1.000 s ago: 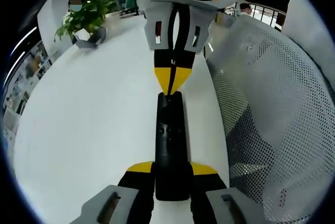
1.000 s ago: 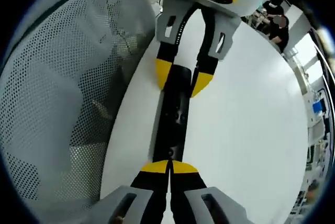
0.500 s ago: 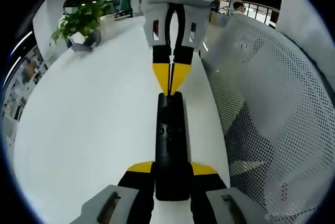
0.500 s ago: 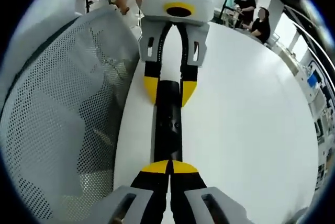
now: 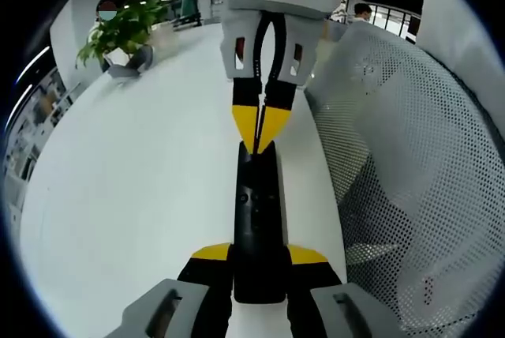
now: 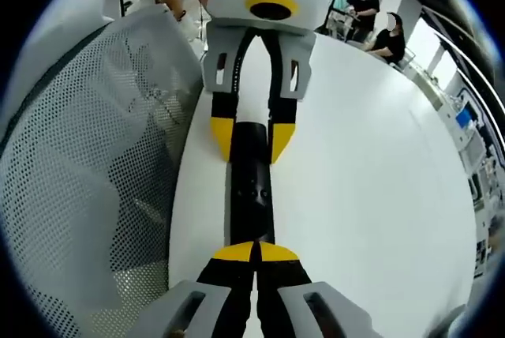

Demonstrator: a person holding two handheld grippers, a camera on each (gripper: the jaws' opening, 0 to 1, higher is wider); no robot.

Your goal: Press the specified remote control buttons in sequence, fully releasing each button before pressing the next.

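The left gripper (image 5: 258,263) clamps the near end of a black remote control (image 5: 257,212), one yellow-tipped jaw against each long side. In the right gripper view the same gripper (image 6: 251,134) comes in from above, its jaws straddling the remote's (image 6: 251,196) far end. The right gripper (image 6: 256,253) has its jaws pressed together, tips resting on the remote's top face at the end nearest it; from the left gripper view it (image 5: 259,131) descends with its closed tips meeting the remote's far end. The remote lies flat on a white table (image 5: 126,196), just beside a white perforated mesh panel (image 5: 410,164). Well beyond the remote, a potted green plant (image 5: 122,30) stands at the table's far edge.
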